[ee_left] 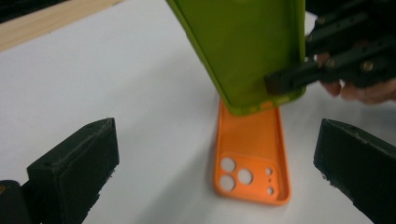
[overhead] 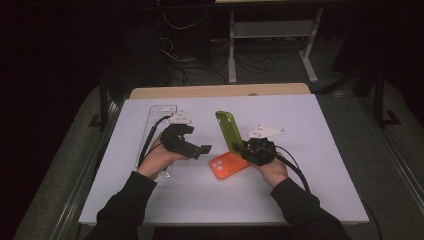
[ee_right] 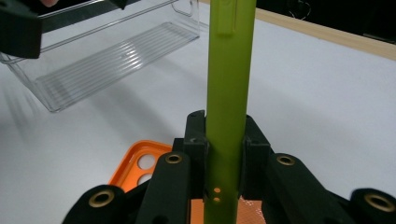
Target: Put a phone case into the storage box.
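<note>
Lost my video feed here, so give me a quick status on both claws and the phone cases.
Right claw shut on green case, held upright. Left claw open, holding nothing. Orange case flat on table beneath the green one. Clear bin off left.

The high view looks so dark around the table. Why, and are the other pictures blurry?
High view: light falls on the white table while the room behind stays black. Left gripper view: the near black jaws look soft, the orange phone case sharper. Right gripper view: the clear plastic tray is slightly blurred.

Right tongs clamp green phone case, edge-on, upright at frame centre. Orange phone case lies below on white table. Clear tray upper left.
</note>
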A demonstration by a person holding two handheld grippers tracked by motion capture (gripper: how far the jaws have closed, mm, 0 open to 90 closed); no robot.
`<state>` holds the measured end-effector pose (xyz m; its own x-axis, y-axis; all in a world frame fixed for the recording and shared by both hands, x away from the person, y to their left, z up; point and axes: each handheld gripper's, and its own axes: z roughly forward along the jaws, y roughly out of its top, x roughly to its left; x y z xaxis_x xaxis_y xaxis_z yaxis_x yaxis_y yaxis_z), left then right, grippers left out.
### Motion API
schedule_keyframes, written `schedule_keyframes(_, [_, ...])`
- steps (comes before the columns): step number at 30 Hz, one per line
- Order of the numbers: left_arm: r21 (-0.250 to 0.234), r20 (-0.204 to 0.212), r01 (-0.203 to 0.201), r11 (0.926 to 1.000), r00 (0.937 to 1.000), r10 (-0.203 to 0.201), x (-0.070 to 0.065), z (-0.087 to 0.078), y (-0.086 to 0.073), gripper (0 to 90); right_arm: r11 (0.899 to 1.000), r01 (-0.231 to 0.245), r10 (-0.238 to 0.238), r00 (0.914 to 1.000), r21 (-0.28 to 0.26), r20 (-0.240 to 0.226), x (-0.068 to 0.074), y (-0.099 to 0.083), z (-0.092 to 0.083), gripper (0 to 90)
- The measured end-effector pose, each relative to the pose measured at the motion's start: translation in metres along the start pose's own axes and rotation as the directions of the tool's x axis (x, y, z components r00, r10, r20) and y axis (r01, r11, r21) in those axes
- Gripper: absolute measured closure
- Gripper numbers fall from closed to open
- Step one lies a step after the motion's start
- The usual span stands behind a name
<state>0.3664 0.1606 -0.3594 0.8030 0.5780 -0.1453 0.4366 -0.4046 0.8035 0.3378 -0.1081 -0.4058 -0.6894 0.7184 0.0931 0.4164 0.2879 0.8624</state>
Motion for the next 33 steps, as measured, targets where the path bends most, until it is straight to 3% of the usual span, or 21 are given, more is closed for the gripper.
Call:
schedule_keyframes(10, [-0.072, 0.035, 0.049, 0.9962, 0.9983, -0.047, -0.005, 0.013, 0.019, 0.0, 1.000, 0.008, -0.008, 0.9998, -0.011, -0.020, 0.010, 0.002, 0.001, 75.2])
schedule_keyframes(16, [-0.097, 0.047, 0.057, 0.9936, 0.9975, -0.053, -0.008, 0.025, 0.028, 0.0, 1.000, 0.021, -0.022, 0.9994, -0.014, -0.026, 0.013, 0.003, 0.002, 75.3])
schedule_keyframes(19, [-0.091, 0.044, 0.045, 0.9949, 0.9982, -0.041, -0.007, 0.029, 0.029, 0.0, 0.999, 0.022, -0.023, 0.9993, -0.023, -0.030, 0.014, 0.004, 0.002, 75.3])
schedule_keyframes(20, [-0.103, 0.050, 0.064, 0.9926, 0.9970, -0.059, -0.008, 0.032, 0.030, 0.0, 0.999, 0.022, -0.023, 0.9992, -0.026, -0.032, 0.014, 0.004, 0.001, 75.3])
schedule_keyframes(33, [-0.144, 0.067, 0.100, 0.9845, 0.9936, -0.091, -0.012, 0.048, 0.033, 0.0, 0.999, 0.019, -0.021, 0.9987, -0.037, -0.047, 0.018, 0.005, 0.002, 75.3])
